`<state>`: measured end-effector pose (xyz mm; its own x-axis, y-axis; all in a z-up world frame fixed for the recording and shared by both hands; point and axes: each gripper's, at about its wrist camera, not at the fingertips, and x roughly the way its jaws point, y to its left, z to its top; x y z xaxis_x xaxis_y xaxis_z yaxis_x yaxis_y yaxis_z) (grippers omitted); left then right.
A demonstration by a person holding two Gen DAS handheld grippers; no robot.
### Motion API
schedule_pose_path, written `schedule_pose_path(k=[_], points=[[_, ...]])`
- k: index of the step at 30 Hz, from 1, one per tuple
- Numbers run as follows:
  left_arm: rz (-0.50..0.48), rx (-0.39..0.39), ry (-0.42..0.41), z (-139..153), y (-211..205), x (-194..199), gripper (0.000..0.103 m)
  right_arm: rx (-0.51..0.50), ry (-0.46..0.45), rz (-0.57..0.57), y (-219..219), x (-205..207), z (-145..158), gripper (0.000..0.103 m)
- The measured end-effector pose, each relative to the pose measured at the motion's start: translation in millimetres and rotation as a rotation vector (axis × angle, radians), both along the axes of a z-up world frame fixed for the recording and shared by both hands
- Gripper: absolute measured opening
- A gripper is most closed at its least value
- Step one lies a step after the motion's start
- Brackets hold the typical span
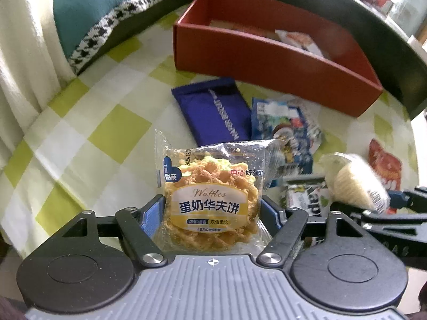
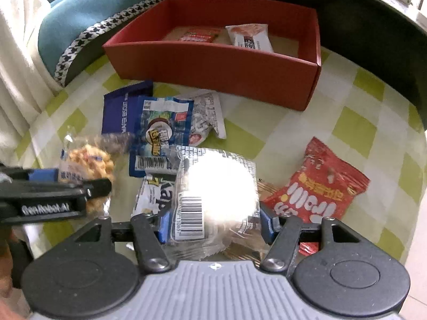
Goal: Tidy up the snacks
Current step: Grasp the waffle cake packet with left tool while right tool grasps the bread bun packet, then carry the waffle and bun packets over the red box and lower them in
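Note:
My left gripper [image 1: 212, 210] is shut on a clear waffle packet [image 1: 213, 186] and holds it above the checked tablecloth; the packet also shows in the right wrist view [image 2: 88, 165]. My right gripper [image 2: 213, 226] is shut on a clear packet with a pale round cake [image 2: 218, 189], which also shows in the left wrist view [image 1: 352, 181]. The red box [image 1: 267, 64] stands at the back with two packets inside [image 2: 249, 37]. A dark blue bar [image 1: 213, 109], a blue printed packet [image 1: 285, 125] and a red bag [image 2: 317, 186] lie on the table.
A teal cushion with a houndstooth border [image 2: 80, 21] lies left of the red box [image 2: 213, 66]. A white packet [image 2: 208, 112] and a green-and-white packet [image 2: 154, 194] lie among the snacks. A dark sofa edge [image 1: 373, 40] runs behind the box.

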<state>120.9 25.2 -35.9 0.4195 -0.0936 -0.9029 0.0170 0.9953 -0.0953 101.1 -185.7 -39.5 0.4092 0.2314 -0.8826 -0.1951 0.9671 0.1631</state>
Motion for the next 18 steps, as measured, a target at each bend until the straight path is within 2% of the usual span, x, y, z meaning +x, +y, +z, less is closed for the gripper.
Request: schedule_pose_path(k=[4,5,7,9,10,14,18], points=[[-0.002,0.014,0.007,-7,0,3,0.083,0.009,0.011,0.004,1,8,-3,0.074],[0.0,0.016,0.004,-7,0,3,0.086,-0.003,0.011,0.011,3,10,-4,0.076],[0.003,0.021,0.012,-11,0,4,0.091,-0.036,-0.008,0.027,9,10,-4,0.076],[0.002,0.04,0.024,-16,-1,5,0.094,-0.055,-0.012,0.038,11,10,-2,0.072],[0.001,0.04,0.026,-17,-1,4,0.094,-0.05,-0.015,0.038,11,9,0,0.062],[0.004,0.034,0.002,-10,0,0,0.082,-0.051,-0.03,0.03,7,4,5,0.06],[0.006,0.02,-0.005,-6,0,-6,0.08,-0.041,-0.041,0.018,3,-1,9,0.06]])
